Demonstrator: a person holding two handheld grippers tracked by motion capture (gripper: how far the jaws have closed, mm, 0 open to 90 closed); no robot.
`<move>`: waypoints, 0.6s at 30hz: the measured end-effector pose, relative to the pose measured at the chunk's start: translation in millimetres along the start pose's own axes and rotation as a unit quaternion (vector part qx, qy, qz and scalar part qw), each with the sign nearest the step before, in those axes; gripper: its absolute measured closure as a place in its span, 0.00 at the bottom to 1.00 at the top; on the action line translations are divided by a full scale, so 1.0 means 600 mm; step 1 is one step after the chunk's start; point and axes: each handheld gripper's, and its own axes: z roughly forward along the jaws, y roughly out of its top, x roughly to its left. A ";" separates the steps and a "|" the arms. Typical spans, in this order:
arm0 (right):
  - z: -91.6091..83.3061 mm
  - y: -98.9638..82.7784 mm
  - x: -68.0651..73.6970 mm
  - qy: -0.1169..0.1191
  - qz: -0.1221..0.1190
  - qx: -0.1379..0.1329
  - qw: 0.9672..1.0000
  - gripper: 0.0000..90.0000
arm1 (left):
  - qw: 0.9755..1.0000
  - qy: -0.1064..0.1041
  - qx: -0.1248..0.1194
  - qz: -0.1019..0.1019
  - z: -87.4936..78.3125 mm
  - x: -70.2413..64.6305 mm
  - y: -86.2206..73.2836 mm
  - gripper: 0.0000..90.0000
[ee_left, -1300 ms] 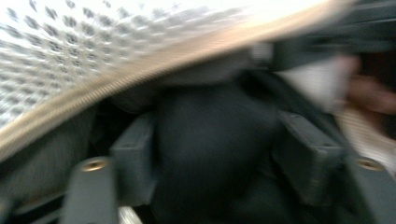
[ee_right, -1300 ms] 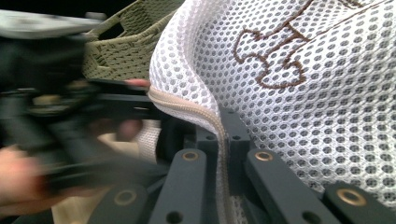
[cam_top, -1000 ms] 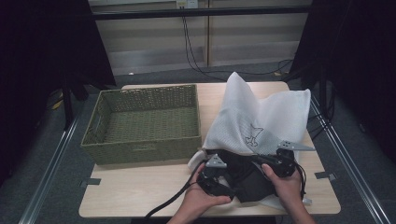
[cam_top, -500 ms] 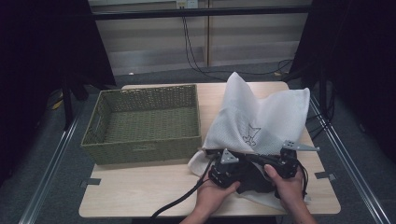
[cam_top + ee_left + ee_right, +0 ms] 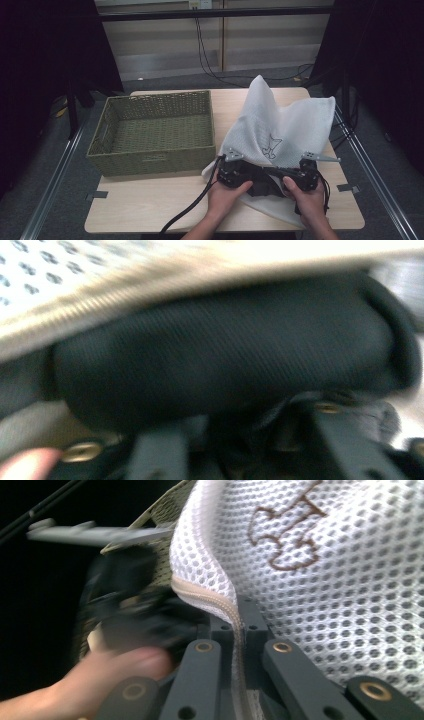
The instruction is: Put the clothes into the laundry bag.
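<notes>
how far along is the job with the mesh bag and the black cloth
Partly done, it seems: the white mesh bag stands open on the table with the black cloth at its mouth. In hand: the right tongs are shut on the bag's zipper edge; the left tongs, jaws just opening, are against the cloth. Left to do: pushing the cloth in fully. The basket holds nothing.

Left hand [image 5: 227, 192]: comes in from six o'clock, wrapped round its gripper.
Left gripper [image 5: 235, 170]: jaws point to twelve o'clock and have just been opening again after a quick squeeze; dark cloth lies right against them.
Right hand [image 5: 305, 197]: in from five o'clock.
Right gripper [image 5: 239, 630]: jaws clamped tight on a zipped mesh edge.
</notes>
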 end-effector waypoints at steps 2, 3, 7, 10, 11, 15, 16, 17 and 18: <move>-0.002 0.002 -0.003 0.001 0.004 -0.006 1.000 0.99 | 1.000 0.002 -0.003 0.008 -0.024 -0.006 -0.014 0.48; -0.002 0.002 -0.002 -0.001 0.005 -0.007 1.000 0.99 | 1.000 0.002 0.009 0.009 -0.033 -0.009 -0.025 0.40; 0.002 0.002 0.000 -0.006 0.001 -0.007 1.000 0.99 | 0.998 -0.010 0.067 0.017 -0.028 -0.021 -0.047 0.17; 0.007 0.001 0.002 -0.008 0.001 -0.004 1.000 0.99 | 0.996 0.000 0.083 0.039 -0.009 -0.038 -0.040 0.14; 0.008 0.001 0.002 -0.010 0.000 -0.001 1.000 0.99 | 0.995 0.014 0.086 0.052 -0.004 -0.044 -0.035 0.18; 0.011 0.000 0.007 -0.007 -0.008 -0.002 1.000 0.99 | 0.994 0.031 0.086 0.059 0.018 -0.051 -0.014 0.64; 0.010 0.001 0.009 -0.002 -0.010 -0.003 1.000 0.99 | 0.995 0.024 0.086 0.049 0.022 -0.048 -0.007 0.73; 0.009 0.002 0.013 0.004 -0.015 -0.005 1.000 0.99 | 0.997 0.016 0.072 0.033 0.028 -0.045 0.000 0.83; 0.008 0.004 0.018 0.007 -0.021 -0.008 1.000 0.99 | 0.997 0.012 0.068 0.032 0.029 -0.040 0.008 0.87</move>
